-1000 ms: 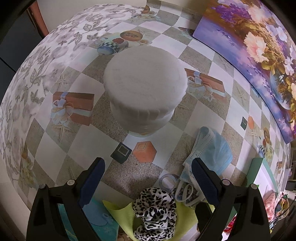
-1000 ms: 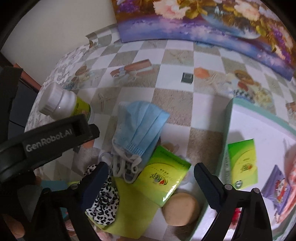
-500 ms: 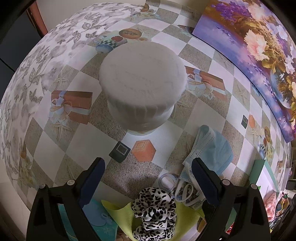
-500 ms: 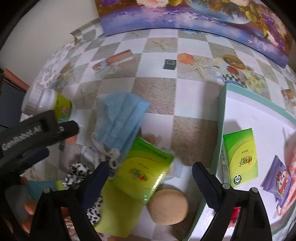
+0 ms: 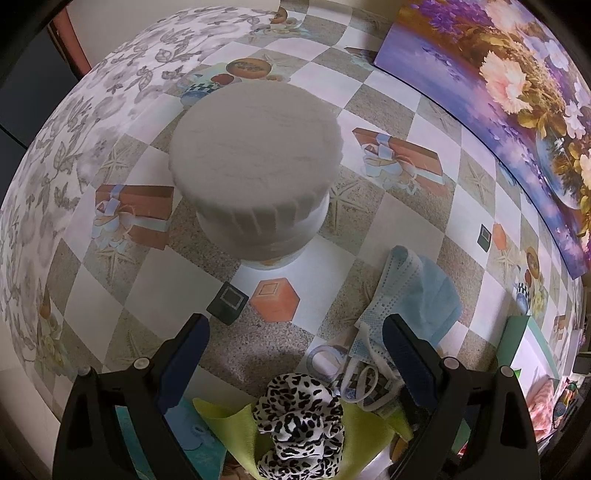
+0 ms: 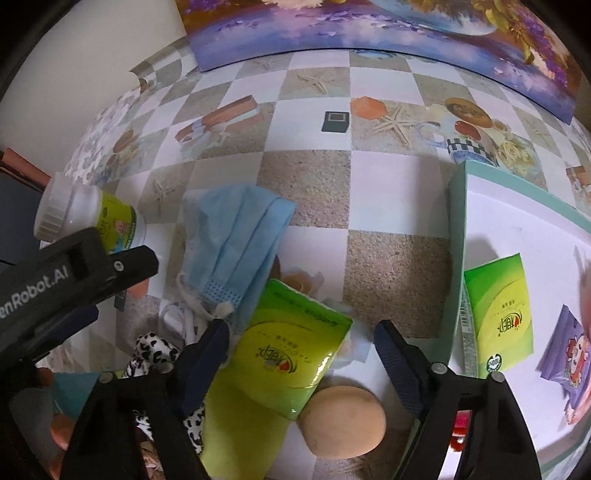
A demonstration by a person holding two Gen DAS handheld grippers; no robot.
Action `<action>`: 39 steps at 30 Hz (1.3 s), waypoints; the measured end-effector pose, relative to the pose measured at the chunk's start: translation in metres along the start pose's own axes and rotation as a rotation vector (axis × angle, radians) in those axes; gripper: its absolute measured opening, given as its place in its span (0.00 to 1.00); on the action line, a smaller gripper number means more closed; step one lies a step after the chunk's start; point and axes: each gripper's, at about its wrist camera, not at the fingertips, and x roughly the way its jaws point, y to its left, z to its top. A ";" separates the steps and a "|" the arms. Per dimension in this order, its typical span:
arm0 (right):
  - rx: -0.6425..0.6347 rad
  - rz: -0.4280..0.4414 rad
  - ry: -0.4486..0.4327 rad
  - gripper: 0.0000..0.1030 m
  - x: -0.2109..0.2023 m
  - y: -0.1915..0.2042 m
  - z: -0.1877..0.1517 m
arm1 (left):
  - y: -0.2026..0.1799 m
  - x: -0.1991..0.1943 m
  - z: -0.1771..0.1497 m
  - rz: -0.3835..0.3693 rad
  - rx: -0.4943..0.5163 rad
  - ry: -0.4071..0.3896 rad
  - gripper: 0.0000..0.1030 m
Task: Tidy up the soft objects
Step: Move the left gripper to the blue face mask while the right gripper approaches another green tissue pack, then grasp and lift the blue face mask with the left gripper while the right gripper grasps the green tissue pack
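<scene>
A blue face mask (image 6: 236, 254) lies on the checkered tablecloth; it also shows in the left wrist view (image 5: 413, 295). A green tissue pack (image 6: 288, 354) lies just below it, and a tan round sponge (image 6: 343, 421) lies beside the pack. A leopard-print scrunchie (image 5: 299, 424) rests on a lime cloth (image 5: 229, 428). My right gripper (image 6: 301, 347) is open with the tissue pack between its fingers. My left gripper (image 5: 295, 336) is open and empty above the scrunchie, facing a white-capped bottle (image 5: 258, 166).
A white tray with a teal rim (image 6: 456, 258) at the right holds another green tissue pack (image 6: 498, 314) and a purple packet (image 6: 569, 354). A flower painting (image 6: 369, 29) leans at the back. The left gripper's body (image 6: 55, 280) crosses the right wrist view's left side.
My right gripper has moved down and forward over the green tissue pack, which now sits between its fingers. My left gripper has drifted slightly, staying open.
</scene>
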 end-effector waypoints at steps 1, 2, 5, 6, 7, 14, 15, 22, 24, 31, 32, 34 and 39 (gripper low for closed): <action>0.013 0.008 -0.003 0.70 -0.002 -0.004 0.000 | -0.001 0.001 0.000 -0.001 -0.001 0.001 0.92; 0.027 0.013 -0.006 0.67 -0.004 -0.008 0.000 | 0.000 0.001 0.000 -0.002 0.001 0.002 0.92; 0.038 0.005 -0.008 0.65 -0.004 -0.013 0.000 | -0.007 0.002 -0.002 -0.009 0.018 0.005 0.92; 0.037 0.006 -0.008 0.64 -0.004 -0.013 0.000 | -0.010 0.003 -0.002 -0.016 0.027 0.007 0.92; 0.032 0.004 -0.007 0.64 -0.004 -0.012 0.001 | -0.014 0.004 -0.003 -0.024 0.035 0.010 0.92; 0.027 0.022 0.000 0.62 -0.003 -0.012 0.002 | -0.044 0.011 -0.009 -0.047 0.101 -0.004 0.92; 0.027 0.021 -0.001 0.62 -0.003 -0.014 0.001 | -0.045 0.012 -0.009 -0.051 0.105 -0.004 0.92; 0.049 0.050 0.002 0.61 -0.006 -0.023 0.001 | -0.064 0.026 -0.014 -0.075 0.132 0.007 0.88; 0.048 0.051 0.003 0.61 -0.008 -0.024 0.000 | -0.066 0.030 -0.015 -0.079 0.139 0.014 0.84; 0.047 0.056 0.006 0.61 -0.006 -0.024 0.002 | -0.079 0.031 -0.022 -0.055 0.205 -0.011 0.61; 0.047 0.057 0.006 0.61 -0.006 -0.024 0.002 | -0.082 0.031 -0.023 -0.068 0.213 -0.013 0.57; 0.050 0.062 0.007 0.61 -0.007 -0.025 0.002 | -0.085 0.030 -0.025 -0.097 0.219 -0.011 0.40; 0.052 0.071 0.004 0.61 -0.012 -0.028 0.000 | -0.087 0.034 -0.027 -0.223 0.163 0.028 0.15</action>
